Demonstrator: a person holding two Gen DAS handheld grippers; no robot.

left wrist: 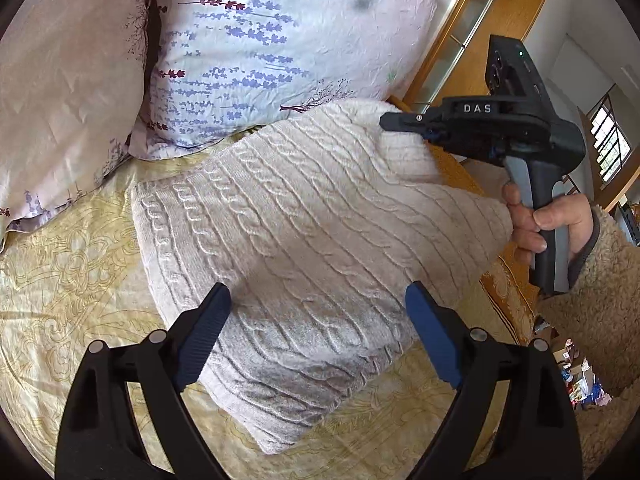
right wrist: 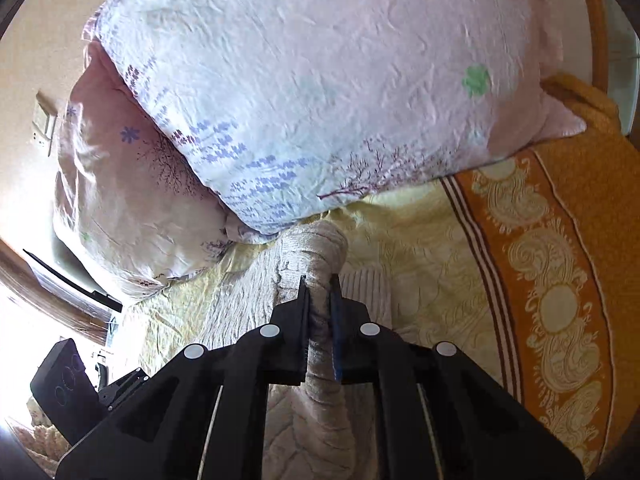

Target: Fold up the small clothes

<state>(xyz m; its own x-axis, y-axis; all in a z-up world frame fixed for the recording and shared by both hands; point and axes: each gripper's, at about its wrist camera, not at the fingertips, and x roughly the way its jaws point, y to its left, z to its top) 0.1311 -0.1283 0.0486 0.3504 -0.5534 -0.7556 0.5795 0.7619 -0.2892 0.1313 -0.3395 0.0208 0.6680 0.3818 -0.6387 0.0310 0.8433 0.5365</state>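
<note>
Your right tool point(right wrist: 320, 284) is pinched tight on a bunched edge of the knit sweater point(left wrist: 304, 232) lying on the bed point(left wrist: 60, 280) under your wide-open, empty left tool point(left wrist: 318, 300), so pulling could drag the fold apart.

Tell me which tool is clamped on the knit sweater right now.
The right tool: its fingers pinch a bunched fold of the cream cable-knit sweater. The left tool is spread wide above it, holding nothing.

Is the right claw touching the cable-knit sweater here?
Touching. The right wrist view shows the right claw shut on a bunched fold of the sweater, knit pinched between its pads.
</note>
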